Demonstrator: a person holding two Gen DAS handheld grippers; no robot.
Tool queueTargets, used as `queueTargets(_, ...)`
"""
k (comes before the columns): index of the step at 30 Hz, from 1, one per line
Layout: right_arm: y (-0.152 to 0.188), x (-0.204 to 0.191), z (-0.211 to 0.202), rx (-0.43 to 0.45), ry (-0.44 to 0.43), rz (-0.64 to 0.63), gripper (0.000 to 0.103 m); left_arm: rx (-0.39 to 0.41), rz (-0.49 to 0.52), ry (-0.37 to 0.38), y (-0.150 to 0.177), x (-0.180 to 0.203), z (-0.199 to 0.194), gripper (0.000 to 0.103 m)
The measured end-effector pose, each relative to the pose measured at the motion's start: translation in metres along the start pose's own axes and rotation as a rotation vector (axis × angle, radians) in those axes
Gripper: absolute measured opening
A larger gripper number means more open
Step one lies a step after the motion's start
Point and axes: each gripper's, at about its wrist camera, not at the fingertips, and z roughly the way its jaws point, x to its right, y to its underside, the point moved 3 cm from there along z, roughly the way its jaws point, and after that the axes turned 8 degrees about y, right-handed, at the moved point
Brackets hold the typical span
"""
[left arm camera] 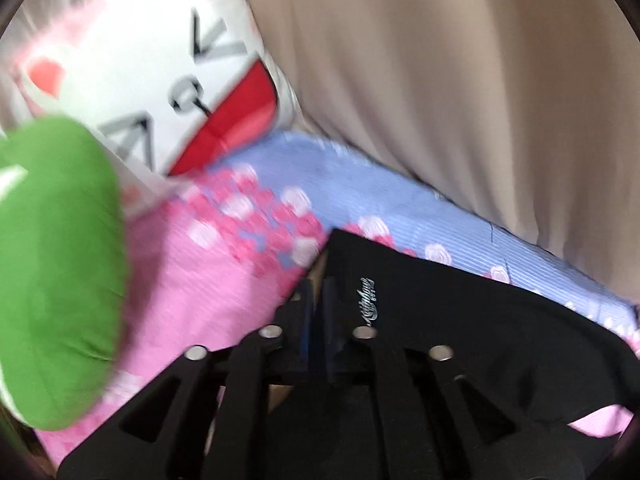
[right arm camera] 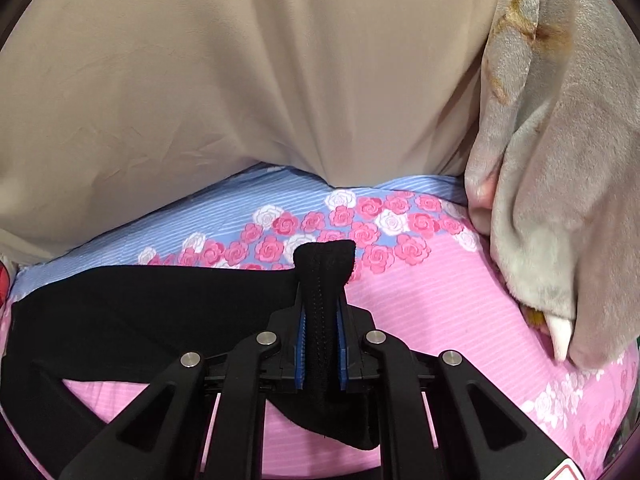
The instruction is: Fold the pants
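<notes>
The black pants [right arm camera: 152, 304] lie stretched over a pink and blue rose-print bedsheet [right arm camera: 432, 300]. My right gripper [right arm camera: 322, 308] is shut on a bunched edge of the pants, which sticks up between the blue pads [right arm camera: 301, 344]. In the left wrist view the pants [left arm camera: 460, 320] show a small silver logo, and my left gripper [left arm camera: 318, 300] is shut on their edge, its fingers close together. That view is blurred.
A beige curtain [right arm camera: 240, 80] hangs behind the bed. A grey plush blanket [right arm camera: 560, 200] lies at the right. A white cartoon pillow [left arm camera: 140, 80] and a green cushion [left arm camera: 60, 272] sit at the left of the left wrist view, on the sheet [left arm camera: 200, 280].
</notes>
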Motion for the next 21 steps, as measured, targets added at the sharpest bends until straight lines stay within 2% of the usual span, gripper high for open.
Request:
queueTargets(1, 0.000, -0.001, 0.002, -0.005, 0.003, -0.002, 0.010, -0.014, -0.007, -0.019, -0.003, 0.000, 0.012, 0.037)
queueTargets(2, 0.002, -0.004, 0.003, -0.009, 0.009, -0.008, 0.010, -0.017, -0.007, -0.046, -0.004, -0.001, 0.024, 0.062)
queueTargets(3, 0.003, -0.007, 0.004, -0.014, 0.012, -0.012, 0.010, -0.006, 0.006, -0.090, -0.009, 0.000, 0.040, 0.071)
queueTargets(5, 0.002, -0.009, 0.008, -0.023, 0.023, -0.017, 0.010, 0.014, 0.009, -0.158, -0.012, 0.001, 0.059, 0.073)
queueTargets(7, 0.000, -0.010, 0.012, -0.027, 0.030, -0.016, 0.010, -0.014, 0.010, -0.152, -0.020, 0.002, 0.087, 0.078)
queueTargets(10, -0.003, -0.009, 0.018, -0.032, 0.031, 0.003, 0.011, -0.042, 0.026, -0.161, -0.031, 0.005, 0.119, 0.079)
queueTargets(11, -0.003, -0.008, 0.020, -0.033, 0.037, 0.006, 0.011, -0.056, 0.029, -0.144, -0.033, 0.007, 0.128, 0.078)
queueTargets(12, -0.002, -0.008, 0.022, -0.034, 0.042, 0.009, 0.011, -0.079, 0.029, -0.099, -0.033, 0.008, 0.136, 0.067)
queueTargets(13, -0.001, -0.008, 0.026, -0.040, 0.046, 0.010, 0.011, -0.105, 0.028, -0.052, -0.033, 0.010, 0.142, 0.051)
queueTargets(14, 0.000, -0.008, 0.028, -0.044, 0.050, 0.012, 0.011, -0.131, 0.021, -0.038, -0.031, 0.010, 0.147, 0.033)
queueTargets(15, 0.001, -0.007, 0.030, -0.048, 0.052, 0.018, 0.011, -0.119, 0.023, -0.057, -0.031, 0.010, 0.145, 0.024)
queueTargets(17, 0.003, -0.006, 0.030, -0.047, 0.049, 0.027, 0.011, -0.090, 0.026, -0.035, -0.032, 0.012, 0.130, 0.022)
queueTargets(21, -0.001, -0.006, 0.011, -0.011, 0.025, 0.033, 0.011, 0.029, 0.034, 0.065, -0.027, 0.011, 0.045, 0.022)
